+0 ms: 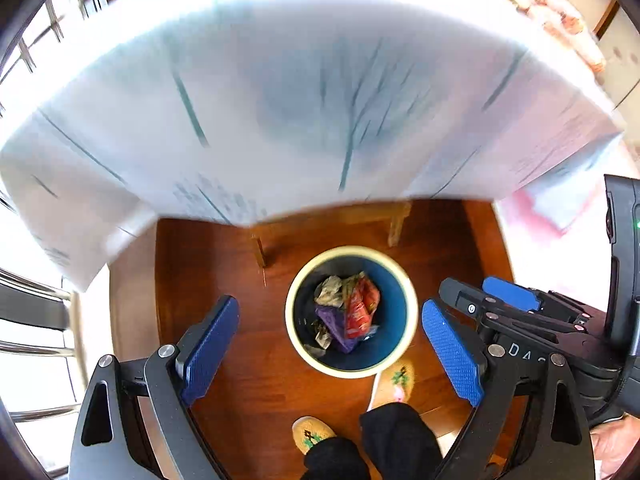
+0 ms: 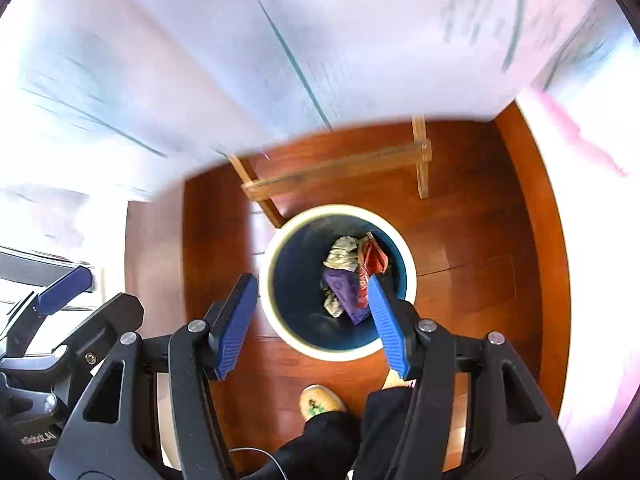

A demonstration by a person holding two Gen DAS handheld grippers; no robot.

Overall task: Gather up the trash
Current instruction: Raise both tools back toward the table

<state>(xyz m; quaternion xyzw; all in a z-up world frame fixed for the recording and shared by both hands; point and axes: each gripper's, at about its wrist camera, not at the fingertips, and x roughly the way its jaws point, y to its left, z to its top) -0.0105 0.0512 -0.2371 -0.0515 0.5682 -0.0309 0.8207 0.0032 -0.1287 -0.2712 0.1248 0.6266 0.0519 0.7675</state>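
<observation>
Trash (image 1: 347, 312) in bin (image 1: 298, 344); R view hides one slipper (image 2: 321, 400).

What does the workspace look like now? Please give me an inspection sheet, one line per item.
Surface: wood floor; a table with a blurred white cloth fills the upper part of both views.
Job's things: bin with cream rim and blue inside stands on the floor by the table; red wrapper, purple wrapper and crumpled paper lie inside.
Clutter: nothing seen on the floor.
Grippers: left gripper open and empty above the bin; right gripper open and empty above the bin.
Cables: a thin cable near the right gripper's base.
Surroundings: person's slippers beside the bin; wooden stool frame under the table; bright window at left.
</observation>
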